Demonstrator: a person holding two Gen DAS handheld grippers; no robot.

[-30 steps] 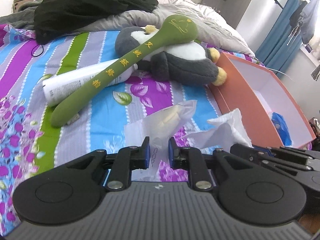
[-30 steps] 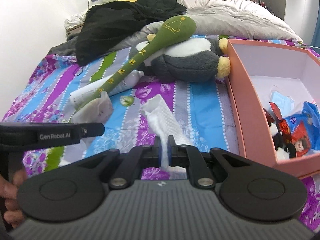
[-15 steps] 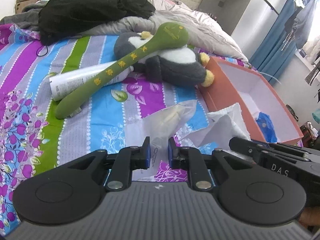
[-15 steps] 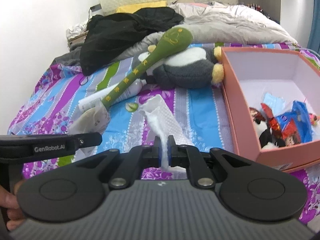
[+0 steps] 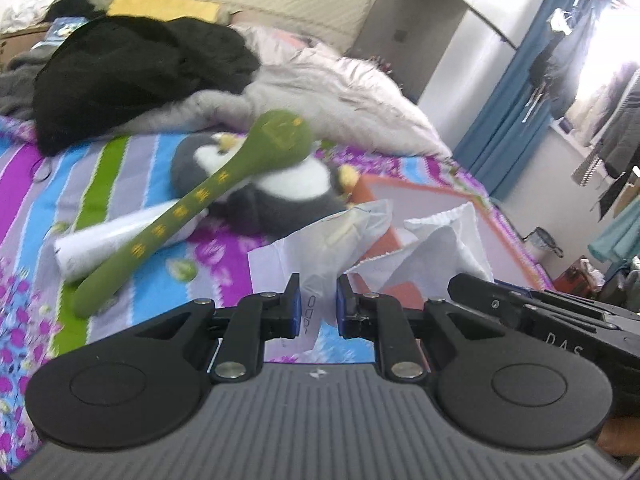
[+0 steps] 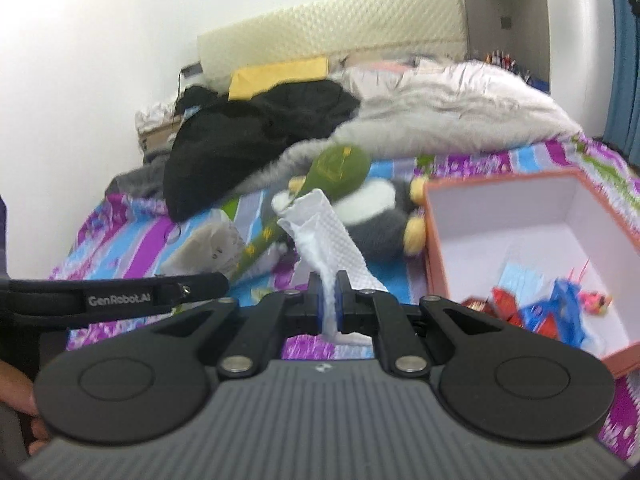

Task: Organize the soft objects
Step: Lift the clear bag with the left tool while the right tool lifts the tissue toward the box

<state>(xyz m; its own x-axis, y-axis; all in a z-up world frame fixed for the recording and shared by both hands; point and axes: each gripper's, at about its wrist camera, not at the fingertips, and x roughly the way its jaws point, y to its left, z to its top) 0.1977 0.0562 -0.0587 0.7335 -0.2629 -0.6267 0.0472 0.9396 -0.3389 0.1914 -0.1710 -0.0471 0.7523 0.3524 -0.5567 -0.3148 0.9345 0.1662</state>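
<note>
Both grippers have risen off the bed: the left gripper (image 5: 318,306) pinches a plastic bag (image 5: 320,256), the right gripper (image 6: 328,300) is clamped on a white cloth (image 6: 328,240), now ready for the box (image 6: 500,216).

Plush penguin (image 6: 380,216) left of box (image 6: 520,216), on bed (image 6: 120,220)

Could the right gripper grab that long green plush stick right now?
Probably not. The right gripper is shut on a white cloth, so its jaws are taken. The green plush stick lies farther up the bed, across the penguin toy. The cloth would likely need dropping first.
</note>
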